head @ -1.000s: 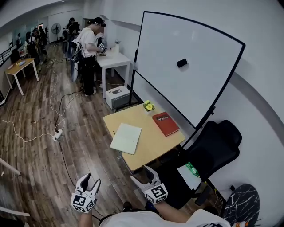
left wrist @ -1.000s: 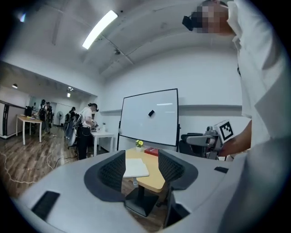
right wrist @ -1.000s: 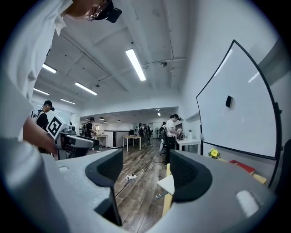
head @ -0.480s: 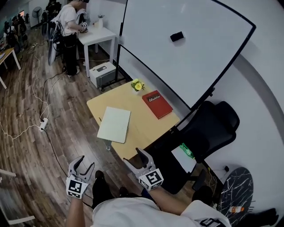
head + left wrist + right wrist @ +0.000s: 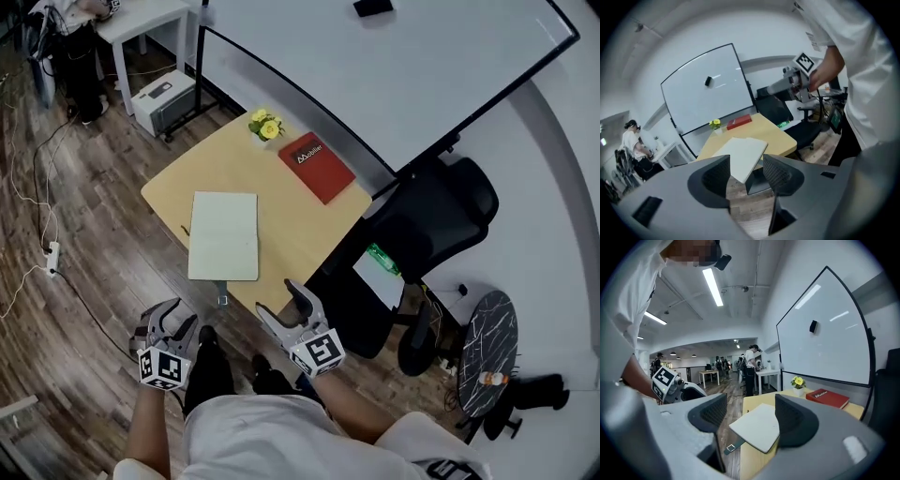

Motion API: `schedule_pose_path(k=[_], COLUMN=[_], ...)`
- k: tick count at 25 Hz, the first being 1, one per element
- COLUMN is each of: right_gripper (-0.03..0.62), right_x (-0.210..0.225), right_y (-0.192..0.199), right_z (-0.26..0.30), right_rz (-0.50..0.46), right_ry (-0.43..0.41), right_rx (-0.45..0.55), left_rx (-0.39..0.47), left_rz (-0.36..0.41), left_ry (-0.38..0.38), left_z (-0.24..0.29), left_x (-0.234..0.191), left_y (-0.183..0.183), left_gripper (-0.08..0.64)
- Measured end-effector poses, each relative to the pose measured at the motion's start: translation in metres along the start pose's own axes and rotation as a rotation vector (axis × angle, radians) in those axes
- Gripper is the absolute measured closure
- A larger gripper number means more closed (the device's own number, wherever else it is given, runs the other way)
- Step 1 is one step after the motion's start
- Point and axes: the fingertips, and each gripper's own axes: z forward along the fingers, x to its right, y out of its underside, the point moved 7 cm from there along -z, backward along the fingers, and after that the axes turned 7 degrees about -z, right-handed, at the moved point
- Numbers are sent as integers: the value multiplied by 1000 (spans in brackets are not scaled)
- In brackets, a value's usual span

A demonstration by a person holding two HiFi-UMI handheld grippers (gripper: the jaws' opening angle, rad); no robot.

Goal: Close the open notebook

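Observation:
A pale notebook [image 5: 223,236] lies flat on the wooden table [image 5: 291,225], its near end overhanging the table's front edge. A small strap [image 5: 221,298] hangs below that end. Both grippers are held off the table, short of its front edge, and point at the notebook. My left gripper [image 5: 167,319] is open and empty; the notebook [image 5: 743,157] shows between its fingers, well beyond them. My right gripper [image 5: 279,300] is also open and empty, with the notebook [image 5: 757,427] seen past its tips.
A red book [image 5: 316,166] and a small pot of yellow flowers [image 5: 263,126] sit at the table's far side. A large whiteboard [image 5: 375,84] stands behind it, a black office chair [image 5: 422,216] to the right. Cables run over the wooden floor [image 5: 56,216] at left.
The head view has come closer to the table, which now fills more of the picture. Both grippers have advanced toward the table's front edge, and the left one has rolled. Jaws unchanged.

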Motion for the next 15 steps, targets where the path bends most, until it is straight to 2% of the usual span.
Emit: schedule_pose_path(k=[3, 6, 9, 12, 15], right_gripper=[268, 268, 268, 268, 268], right_x=[0, -1, 2, 6, 13], right_y=[6, 16, 28, 41, 60], right_z=[20, 36, 53, 67, 75], right_rz=[-18, -38, -63, -34, -7], right_ry=[63, 119, 153, 167, 172], right_rx=[-30, -53, -63, -57, -79], left_rx=[-37, -49, -71, -126, -179], left_rz=[155, 258, 352, 460, 527], left_ry=[89, 152, 166, 167, 195], left_z=[29, 56, 83, 107, 129], left_x=[-12, -19, -27, -31, -27], left_y=[13, 27, 39, 52, 66], left_gripper=[342, 342, 342, 342, 342])
